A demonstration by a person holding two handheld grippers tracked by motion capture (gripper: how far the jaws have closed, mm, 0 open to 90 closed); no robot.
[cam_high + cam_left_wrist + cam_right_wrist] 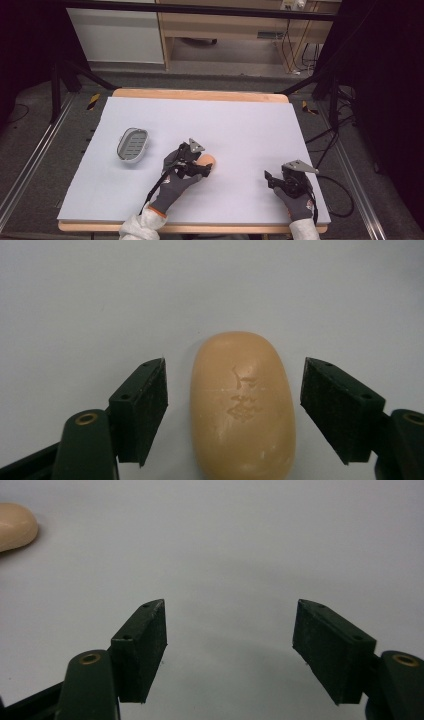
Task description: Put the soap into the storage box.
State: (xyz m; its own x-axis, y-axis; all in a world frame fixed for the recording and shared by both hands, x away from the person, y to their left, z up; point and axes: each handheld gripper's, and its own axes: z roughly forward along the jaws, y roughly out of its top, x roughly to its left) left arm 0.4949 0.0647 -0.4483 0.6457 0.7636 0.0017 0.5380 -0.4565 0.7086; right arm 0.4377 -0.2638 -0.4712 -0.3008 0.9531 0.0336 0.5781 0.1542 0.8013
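While L claw (234,410) straddles the soap bar (243,410) on the white surface (240,125) w/ jaws apart, pads not touching, grasp is pending; soap dish (133,145) sits empty nearby, R claw (229,650) idle, jaws apart.

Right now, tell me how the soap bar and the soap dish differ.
The soap bar is peach and solid; the soap dish is grey, hollow and ribbed inside. The soap bar lies between the open jaws of the left hand-held gripper; the soap dish sits apart at the left, untouched. Both are rounded oblongs resting on the white table.
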